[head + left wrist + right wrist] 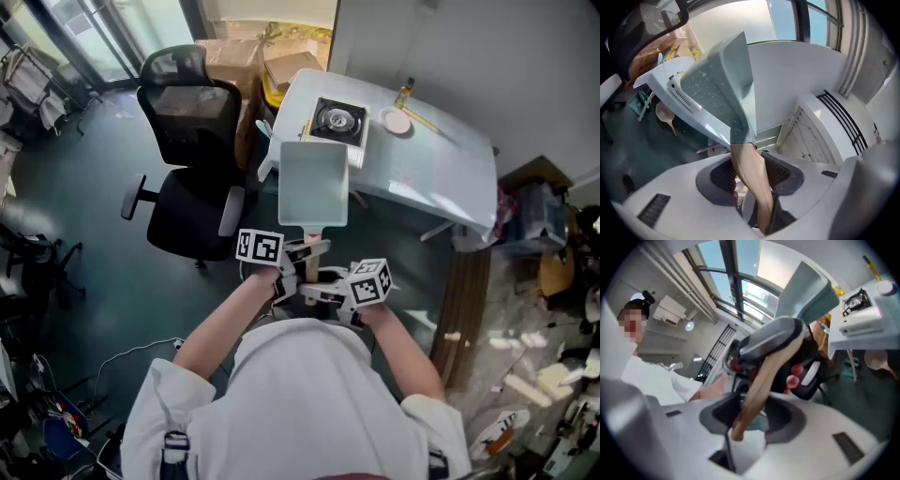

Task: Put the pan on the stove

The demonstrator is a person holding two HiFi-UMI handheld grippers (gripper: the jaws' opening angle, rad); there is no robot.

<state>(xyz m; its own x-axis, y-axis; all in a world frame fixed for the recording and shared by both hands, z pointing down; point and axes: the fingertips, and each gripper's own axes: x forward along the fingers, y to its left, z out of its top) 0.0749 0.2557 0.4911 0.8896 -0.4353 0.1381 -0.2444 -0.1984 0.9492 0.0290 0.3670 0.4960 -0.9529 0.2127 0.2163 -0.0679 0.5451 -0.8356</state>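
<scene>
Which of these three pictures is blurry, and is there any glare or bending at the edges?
Head view: sharp, with glare on the white table. Left gripper view: pan handle crisp, straight lines bowed, corners black. Right gripper view: softest, blurred around the fingers, windows very bright.

A black mesh-backed office chair [187,150] stands on the teal floor [84,253], just beside the left end of the white rectangular surface [441,178]. Near the surface's far edge are a small round pale dish [397,121] and a small amber bottle [404,92]. Brown cardboard boxes [291,67] stand beyond the surface.
</scene>
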